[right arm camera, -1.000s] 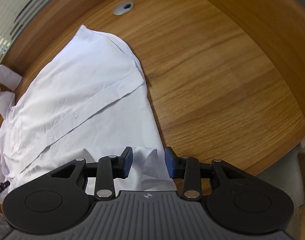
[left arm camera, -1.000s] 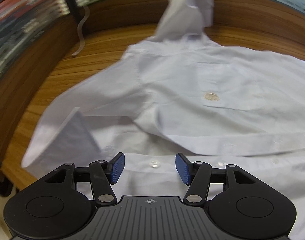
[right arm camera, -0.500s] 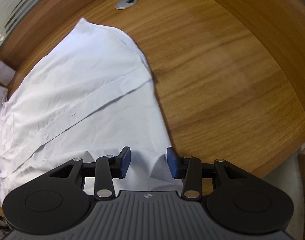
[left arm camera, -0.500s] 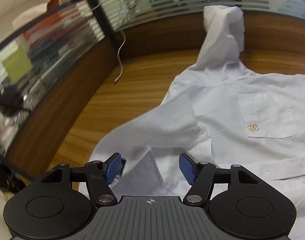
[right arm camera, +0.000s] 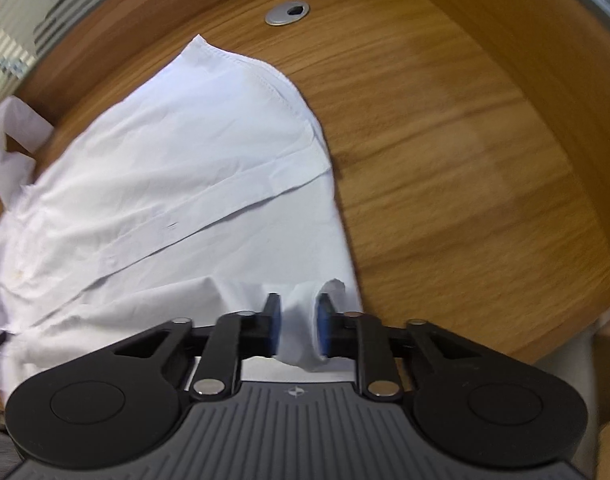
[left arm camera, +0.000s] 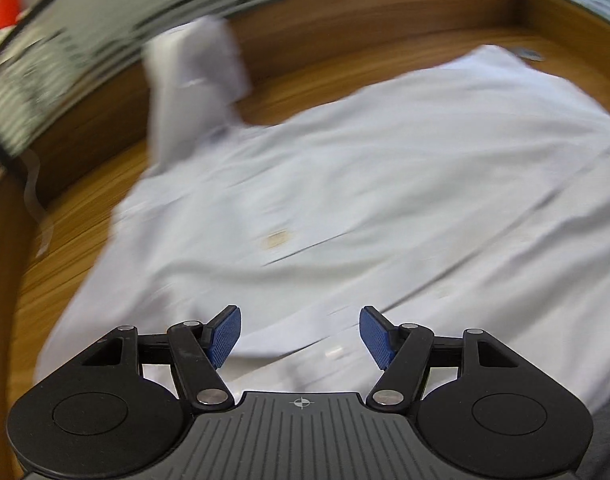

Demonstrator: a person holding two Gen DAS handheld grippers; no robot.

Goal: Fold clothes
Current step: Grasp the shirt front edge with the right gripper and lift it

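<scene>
A: Shirt (right arm camera: pixel 177 184): white, buttoned, spread front-up on the wooden worktop (right arm camera: pixel 445 168). Its hem corner points toward a round metal cable port (right arm camera: pixel 287 13) set in the wood.

B: And in the left wrist view?

A: The same shirt (left arm camera: pixel 385 184), much blurred. A small gold mark (left arm camera: pixel 276 239) shows on the chest, a dark seam line just beside it. One sleeve (left arm camera: pixel 193 88) stands up off the worktop (left arm camera: pixel 65 232) against the raised wooden rim at the far side.

B: State of the right gripper (right arm camera: pixel 298 328)?

A: Its jaws are closing, with a bunched fold of the shirt's near edge between the blue pads (right arm camera: pixel 323 326). The cloth fills the gap and puckers up past both pads, so it is pinched.

B: The left gripper (left arm camera: pixel 301 334)?

A: Spread wide, blue pads (left arm camera: pixel 225 334) well apart. It hangs over the near part of the shirt with nothing between the jaws. A button (left arm camera: pixel 333 353) lies on the placket just beyond them.

B: Surroundings?

A: A pale strap or cord (left arm camera: pixel 35 196) trails across the worktop at the left, apart from the shirt. Striped glazing (left arm camera: pixel 105 32) runs behind the wooden rim; detail there is too smeared to read.
</scene>
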